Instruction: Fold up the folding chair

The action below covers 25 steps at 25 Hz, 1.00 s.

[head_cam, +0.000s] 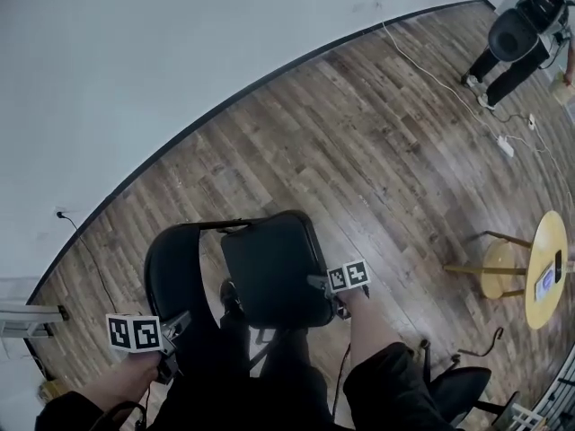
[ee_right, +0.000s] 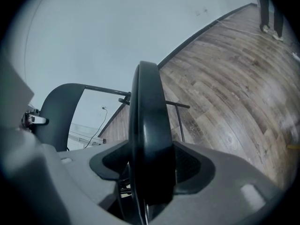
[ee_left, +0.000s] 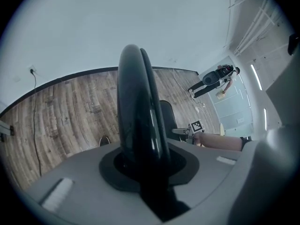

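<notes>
The left gripper (head_cam: 178, 323) is clamped on the back (head_cam: 171, 272) of the black chair (head_cam: 235, 305). The right gripper (head_cam: 323, 285) is clamped on the seat's (head_cam: 269, 268) right edge. The chair is just in front of the person's legs (head_cam: 386, 375), over the wood floor (head_cam: 359, 151).

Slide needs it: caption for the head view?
Head view: left gripper grips backrest, right gripper grips seat of black folding chair on wood floor.

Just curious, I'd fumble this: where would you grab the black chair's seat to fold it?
Probably the seat rim farthest from the backrest, approached from that open side, where the right tool sits. The pad is thin enough to straddle, and that far end gives most leverage for swinging it up.
</notes>
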### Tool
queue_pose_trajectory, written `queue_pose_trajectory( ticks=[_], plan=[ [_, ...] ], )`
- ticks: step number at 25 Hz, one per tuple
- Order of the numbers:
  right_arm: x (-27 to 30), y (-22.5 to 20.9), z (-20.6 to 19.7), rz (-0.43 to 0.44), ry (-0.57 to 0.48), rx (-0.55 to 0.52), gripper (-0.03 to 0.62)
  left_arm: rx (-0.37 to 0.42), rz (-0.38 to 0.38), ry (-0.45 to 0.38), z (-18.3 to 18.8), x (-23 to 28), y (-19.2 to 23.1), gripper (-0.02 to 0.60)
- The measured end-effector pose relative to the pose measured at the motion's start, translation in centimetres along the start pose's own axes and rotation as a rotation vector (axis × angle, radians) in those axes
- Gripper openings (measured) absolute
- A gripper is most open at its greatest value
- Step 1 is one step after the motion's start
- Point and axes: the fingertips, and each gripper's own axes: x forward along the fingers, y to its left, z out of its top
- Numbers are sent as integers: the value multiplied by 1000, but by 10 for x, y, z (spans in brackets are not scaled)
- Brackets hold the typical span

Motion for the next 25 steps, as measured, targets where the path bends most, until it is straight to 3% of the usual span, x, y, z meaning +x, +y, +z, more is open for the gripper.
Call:
queue_pose_trajectory(
  ticks=[25],
  plan=[
    [-19,92,-4,-35,47,-93,242,-61,-4,-40,16,-16,-57,115]
  ],
)
